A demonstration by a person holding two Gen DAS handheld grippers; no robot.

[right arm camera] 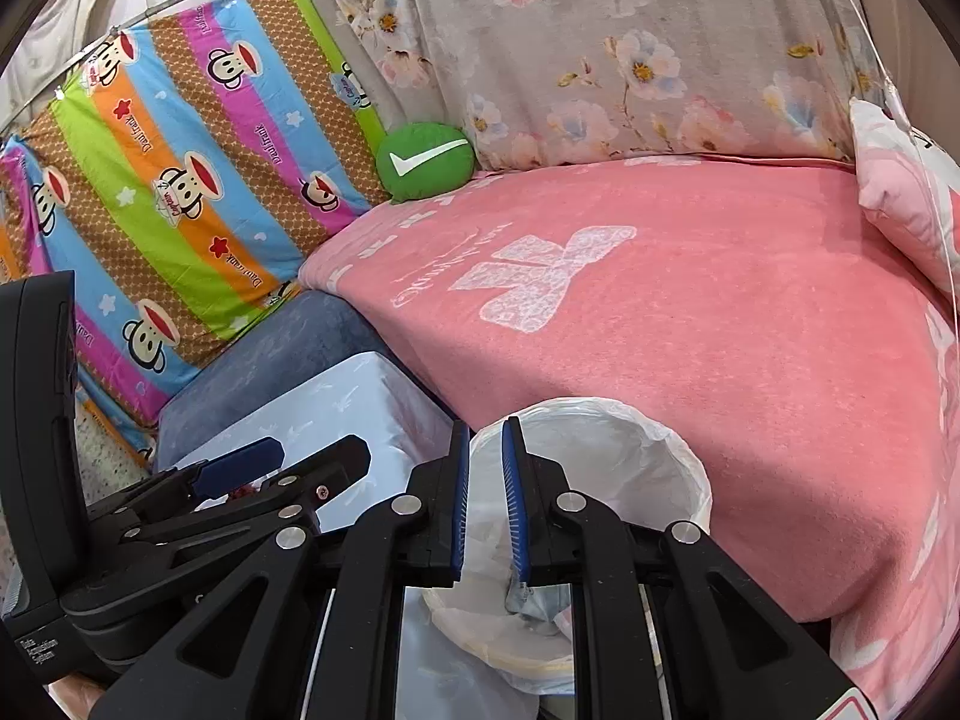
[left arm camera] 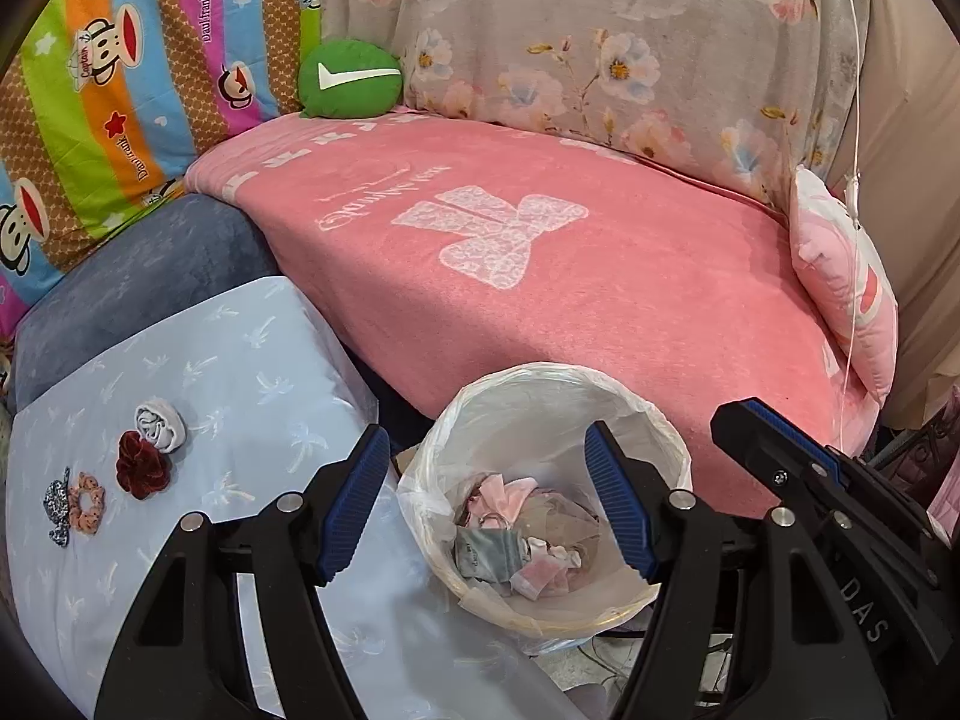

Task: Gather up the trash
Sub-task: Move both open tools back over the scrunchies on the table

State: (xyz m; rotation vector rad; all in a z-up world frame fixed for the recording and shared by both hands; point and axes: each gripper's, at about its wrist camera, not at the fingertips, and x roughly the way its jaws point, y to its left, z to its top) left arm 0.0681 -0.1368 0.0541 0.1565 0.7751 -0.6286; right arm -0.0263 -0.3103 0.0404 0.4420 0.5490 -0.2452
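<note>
Below the front edge of the pink blanket [left arm camera: 540, 276], on the floor, stands the lined waste bin [left arm camera: 672, 456], and it already holds a heap of crumpled scraps [left arm camera: 516, 534]: pink and grey bits of cloth or paper, what looks like a used face mask among them. Its thin plastic liner [left arm camera: 420, 480] folds loosely over the rim. The left gripper [left arm camera: 486, 504] hangs right above the bin's mouth with its jaws spread wide and nothing between them, so a drop into the bin looks just done. The right gripper [right arm camera: 486, 510] sits beside it over the bin's near rim, jaws parted only a sliver and empty. To the left, a pale blue cloth [left arm camera: 210, 372] carries four scrunchies [left arm camera: 144, 462] in a loose row; whether these count as trash I cannot tell. No loose litter shows on the blanket. The next move probably calls for drawing a gripper back to look for another piece, jaws open before reaching.
</note>
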